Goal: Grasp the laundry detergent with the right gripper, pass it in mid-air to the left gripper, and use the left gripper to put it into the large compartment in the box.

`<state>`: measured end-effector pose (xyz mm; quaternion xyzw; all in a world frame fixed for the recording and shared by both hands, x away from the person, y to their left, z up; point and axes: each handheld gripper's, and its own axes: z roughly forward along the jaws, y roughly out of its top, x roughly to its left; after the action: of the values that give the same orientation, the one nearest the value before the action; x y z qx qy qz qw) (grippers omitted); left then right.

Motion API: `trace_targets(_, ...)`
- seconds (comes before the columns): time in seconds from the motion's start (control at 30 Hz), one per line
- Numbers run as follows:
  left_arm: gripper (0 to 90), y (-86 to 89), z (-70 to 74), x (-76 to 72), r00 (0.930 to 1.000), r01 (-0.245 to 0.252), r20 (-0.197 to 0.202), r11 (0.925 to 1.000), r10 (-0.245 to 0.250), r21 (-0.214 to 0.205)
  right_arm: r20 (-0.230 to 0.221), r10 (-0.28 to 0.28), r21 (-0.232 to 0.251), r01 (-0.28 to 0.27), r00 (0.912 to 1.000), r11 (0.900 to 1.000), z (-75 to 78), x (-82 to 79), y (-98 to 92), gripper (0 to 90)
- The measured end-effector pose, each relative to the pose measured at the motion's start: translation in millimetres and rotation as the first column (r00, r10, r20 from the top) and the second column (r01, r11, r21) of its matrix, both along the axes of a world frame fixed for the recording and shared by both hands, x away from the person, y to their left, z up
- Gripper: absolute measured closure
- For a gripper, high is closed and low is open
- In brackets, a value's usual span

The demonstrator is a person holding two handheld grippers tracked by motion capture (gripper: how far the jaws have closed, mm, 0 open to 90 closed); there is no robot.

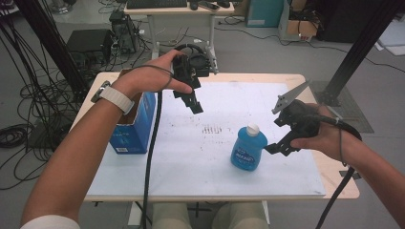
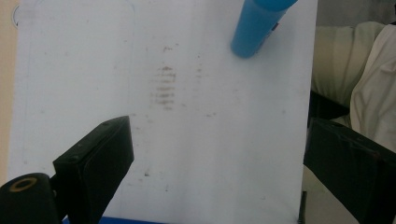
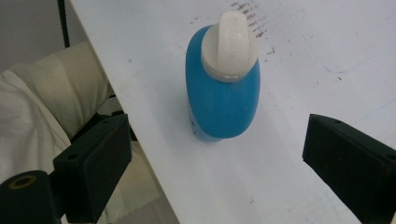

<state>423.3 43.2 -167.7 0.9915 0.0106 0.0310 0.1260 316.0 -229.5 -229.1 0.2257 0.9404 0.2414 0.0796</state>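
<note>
Standing upright on the white worktop [image 1: 191, 157], the blue plastic bottle with a white cap [image 3: 223, 81] sits just ahead of the right gripper [image 1: 282, 143], whose jaws are spread wide with nothing between them. Farther off, the left gripper [image 2: 210, 172] hangs above the worktop, jaws likewise released, the bottle well beyond them. Beside the left hand [image 1: 148, 76] stands a blue cardboard box [image 1: 136, 129].

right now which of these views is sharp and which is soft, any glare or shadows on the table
High view: fairly sharp, even light, with a faint shadow under the blue bottle. Left gripper view: soft, the bottle and the brown smudges blurred, and the white table sheet bright but not blown out. Right gripper view: the bottle and its white cap are fairly clear, with the open jaws soft up close.
</note>
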Motion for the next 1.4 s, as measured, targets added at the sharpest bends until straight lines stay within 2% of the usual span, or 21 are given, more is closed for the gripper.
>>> trace_targets(0.1, 8.7, -0.6, -0.6, 0.1, 1.0, 0.002, 0.001, 1.0, -0.002, 0.002, -0.023, -0.042, 0.008, 0.042, 0.9989, 0.9991, -2.5, -2.5, 0.0, 8.4)
trace_targets(0.2, 8.7, -0.7, -1.5, 0.5, 1.0, 0.003, -0.002, 1.0, -0.003, 0.002, -0.011, -0.021, 0.017, 0.021, 0.9997, 0.9996, -6.4, -0.6, -1.6, 8.4)
trace_targets(0.5, 8.6, -0.1, -2.5, 0.8, 1.0, -0.003, 0.0, 1.0, 0.003, 0.001, -0.017, -0.031, 0.036, 0.032, 0.9994, 0.9989, -16.7, -0.3, -6.4, 8.4)
trace_targets(0.57, 8.7, -0.3, -2.6, 0.9, 1.0, -0.004, -0.001, 1.0, 0.004, 0.003, -0.014, -0.028, 0.036, 0.028, 0.9995, 0.999, -18.3, -0.2, -7.4, 8.4)
trace_targets(0.63, 8.7, -0.6, -2.8, 0.9, 1.0, -0.003, 0.001, 1.0, 0.003, 0.002, -0.016, -0.017, 0.013, 0.018, 0.9997, 0.9998, -18.0, 0.4, -8.6, 8.4)
trace_targets(0.77, 8.7, -1.1, -3.1, 0.7, 1.0, -0.003, 0.001, 1.0, 0.003, 0.002, 0.006, -0.014, 0.033, 0.013, 0.9999, 0.9994, -24.2, 0.2, -10.7, 8.4)
trace_targets(0.83, 8.7, -1.1, -3.1, 0.8, 1.0, -0.003, 0.001, 1.0, 0.003, 0.002, 0.002, -0.009, 0.02, 0.009, 1.0, 0.9998, -25.4, 0.7, -11.8, 8.4)
trace_targets(1.07, 8.7, -0.7, -3.3, 2.0, 1.0, 0.008, 0.001, 1.0, -0.008, 0.004, 0.012, -0.011, 0.039, 0.011, 0.9999, 0.9992, -36.8, -0.1, -14.3, 8.4)
trace_targets(1.2, 8.8, 0.0, -4.1, 1.3, 1.0, -0.004, -0.001, 1.0, 0.004, 0.003, 0.024, -0.003, 0.058, 0.002, 0.9997, 0.9983, -42.2, -0.3, -15.5, 8.4)
trace_targets(1.3, 8.8, 0.3, -4.8, 1.1, 1.0, -0.006, -0.002, 1.0, 0.006, 0.003, 0.005, -0.043, 0.056, 0.043, 0.9991, 0.9975, -44.7, -4.1, -15.8, 8.4)
trace_targets(1.4, 8.8, 0.5, -5.1, 1.1, 1.0, -0.004, -0.002, 1.0, 0.004, 0.002, 0.05, 0.0, 0.086, -0.004, 0.9988, 0.9963, -51.0, -0.5, -17.8, 8.3)
